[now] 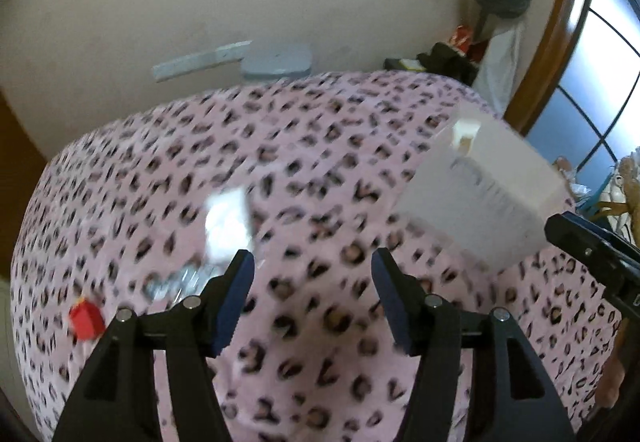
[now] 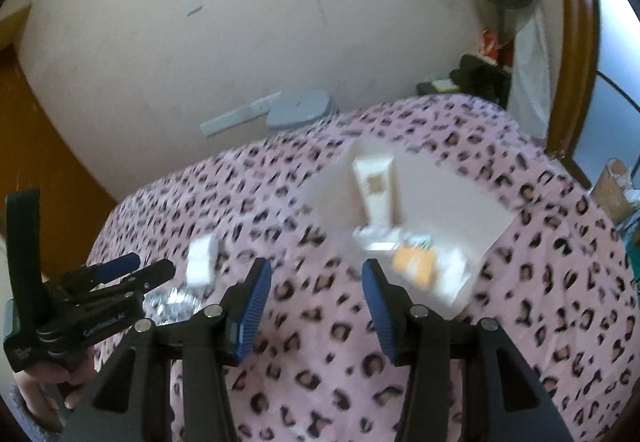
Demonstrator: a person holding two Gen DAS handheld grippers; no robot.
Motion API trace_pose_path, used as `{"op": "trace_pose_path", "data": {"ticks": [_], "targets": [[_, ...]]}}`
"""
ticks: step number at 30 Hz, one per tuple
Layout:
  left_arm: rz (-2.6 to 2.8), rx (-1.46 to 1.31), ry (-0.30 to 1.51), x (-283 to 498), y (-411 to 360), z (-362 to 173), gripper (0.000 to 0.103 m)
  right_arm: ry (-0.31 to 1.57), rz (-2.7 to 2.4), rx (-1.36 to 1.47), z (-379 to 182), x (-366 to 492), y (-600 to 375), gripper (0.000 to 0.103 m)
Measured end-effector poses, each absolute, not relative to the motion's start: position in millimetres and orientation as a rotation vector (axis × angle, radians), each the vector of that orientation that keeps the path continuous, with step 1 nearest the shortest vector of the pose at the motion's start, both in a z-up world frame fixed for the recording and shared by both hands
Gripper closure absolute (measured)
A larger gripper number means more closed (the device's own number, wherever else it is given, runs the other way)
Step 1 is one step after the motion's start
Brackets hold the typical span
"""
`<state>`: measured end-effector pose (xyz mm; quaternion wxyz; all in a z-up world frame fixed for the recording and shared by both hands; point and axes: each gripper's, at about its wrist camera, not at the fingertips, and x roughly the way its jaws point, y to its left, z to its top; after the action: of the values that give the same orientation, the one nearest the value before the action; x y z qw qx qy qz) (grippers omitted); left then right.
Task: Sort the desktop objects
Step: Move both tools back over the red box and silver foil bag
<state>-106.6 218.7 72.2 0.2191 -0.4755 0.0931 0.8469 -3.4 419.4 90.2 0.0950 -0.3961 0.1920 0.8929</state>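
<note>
Table under a pink leopard-print cloth [image 1: 312,161]; both views motion-blurred. Far left, a small red block [image 1: 86,320] lay on the cloth. Right of it, a crumpled silver foil wrapper [image 2: 172,304], and just beyond that a small white packet [image 2: 202,262]. The left gripper [image 1: 312,298] hovered over bare cloth, jaws apart, nothing between them. The right gripper [image 2: 316,306] likewise stood apart and empty. Further right sat a white open-top plastic box [image 2: 472,201] holding a cream tube [image 2: 376,185], an orange packet [image 2: 414,264] and other white items too blurred to identify.
</note>
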Motion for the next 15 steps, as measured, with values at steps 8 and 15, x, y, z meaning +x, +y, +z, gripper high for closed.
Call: {"op": "trace_pose_path", "data": {"ticks": [8,15], "targets": [[2.413,-1.515,0.157,-76.7,123.2,26.2,0.041,0.559,2.655,-1.405,31.2,-9.6,347.8,0.055],[2.501,-1.658,0.048,-56.2,41.3,-3.3,0.041,0.585,2.665,-1.585,-9.6,-8.8,285.9,0.055]]}}
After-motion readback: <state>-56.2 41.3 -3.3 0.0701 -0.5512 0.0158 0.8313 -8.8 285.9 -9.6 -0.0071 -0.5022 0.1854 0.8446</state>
